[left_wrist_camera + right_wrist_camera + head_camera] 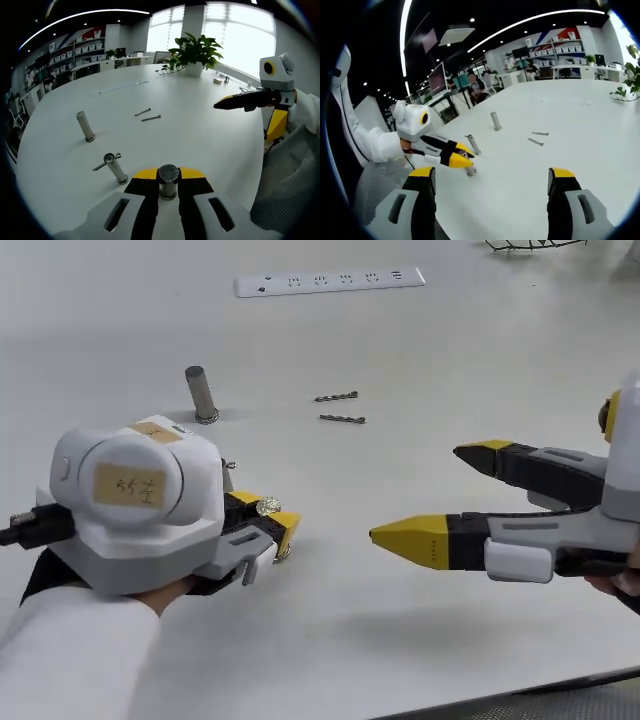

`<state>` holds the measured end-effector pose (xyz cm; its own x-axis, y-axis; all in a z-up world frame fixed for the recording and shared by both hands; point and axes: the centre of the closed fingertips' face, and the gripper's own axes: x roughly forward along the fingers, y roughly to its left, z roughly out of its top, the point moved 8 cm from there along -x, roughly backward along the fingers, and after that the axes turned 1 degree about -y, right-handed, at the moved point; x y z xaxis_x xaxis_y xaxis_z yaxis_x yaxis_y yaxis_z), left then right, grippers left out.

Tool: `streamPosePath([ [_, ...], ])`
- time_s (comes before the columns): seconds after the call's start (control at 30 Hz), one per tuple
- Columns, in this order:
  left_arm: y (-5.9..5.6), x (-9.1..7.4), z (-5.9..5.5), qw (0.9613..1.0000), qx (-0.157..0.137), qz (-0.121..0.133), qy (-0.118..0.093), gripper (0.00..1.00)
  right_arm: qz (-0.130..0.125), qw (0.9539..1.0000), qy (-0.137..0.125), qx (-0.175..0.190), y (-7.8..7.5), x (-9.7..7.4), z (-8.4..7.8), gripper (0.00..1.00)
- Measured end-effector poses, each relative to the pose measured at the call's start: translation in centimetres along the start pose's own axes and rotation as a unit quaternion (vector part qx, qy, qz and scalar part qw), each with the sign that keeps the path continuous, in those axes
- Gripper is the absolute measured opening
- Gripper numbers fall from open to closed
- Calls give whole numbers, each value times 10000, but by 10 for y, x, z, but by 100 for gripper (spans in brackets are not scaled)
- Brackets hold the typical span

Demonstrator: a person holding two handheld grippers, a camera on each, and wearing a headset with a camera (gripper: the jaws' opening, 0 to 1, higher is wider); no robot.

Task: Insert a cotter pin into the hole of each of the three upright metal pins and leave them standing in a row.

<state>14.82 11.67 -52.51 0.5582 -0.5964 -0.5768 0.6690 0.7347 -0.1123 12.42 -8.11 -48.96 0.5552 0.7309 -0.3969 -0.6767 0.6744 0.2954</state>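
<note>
A metal pin [168, 182] stands upright near the front of the surface [200, 135], clamped between the jaws of the left hand-held gripper [268, 520]. No cotter shows through it. Just beside it, a second pin [116, 169] already carries a cotter pin [106, 161] through its top. A third pin [85, 126] stands bare, farther back and apart. Two loose cotter pins [142, 112] [151, 118] lie flat close together beyond the pins. The right hand-held gripper [414, 492] hangs above the surface with its jaws wide apart and nothing in them.

The step in hand looks like fetching a loose cotter for the held pin. The right hand-held gripper should probably pinch a cotter near its looped end, leaving the straight legs free and level. The left hand-held gripper would do best to keep the metal pin vertical, with the hole facing the right side. A low grip risks covering the hole, which cannot be made out here.
</note>
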Motion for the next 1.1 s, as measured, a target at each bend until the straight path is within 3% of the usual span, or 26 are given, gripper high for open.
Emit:
streamPosePath([
  [0.27, -2, 1, -3, 9999, 7, 90, -148, 11, 4, 10000, 24, -4, 1, 0, 0, 91],
  [0.47, -7, 1, -5, 9993, 263, 151, -201, 11, -11, 10000, 16, -10, 1, -1, 0, 91],
  [0.67, -6, 1, -5, 9996, 44, 155, -230, 12, -25, 10000, 22, -13, 1, -1, -1, 91],
  [0.7, -6, 2, -5, 9997, 66, 129, -219, 12, -31, 10000, 28, -17, 0, -1, -1, 91],
  [0.77, -5, 1, -6, 9987, 446, 50, -239, 11, -37, 10000, 52, -34, 0, -1, -1, 91],
  [0.8, -6, 1, -7, 9990, 374, 56, -228, 12, -37, 10000, 57, -33, 0, -1, -2, 91],
  [0.93, -9, -2, -4, 9987, 435, -159, -228, 21, -57, 10000, 53, -17, -1, -2, -2, 91],
  [1.1, -13, -16, -2, 9978, 310, -447, -376, 43, -160, 9998, 108, -112, -4, -3, -2, 91],
])
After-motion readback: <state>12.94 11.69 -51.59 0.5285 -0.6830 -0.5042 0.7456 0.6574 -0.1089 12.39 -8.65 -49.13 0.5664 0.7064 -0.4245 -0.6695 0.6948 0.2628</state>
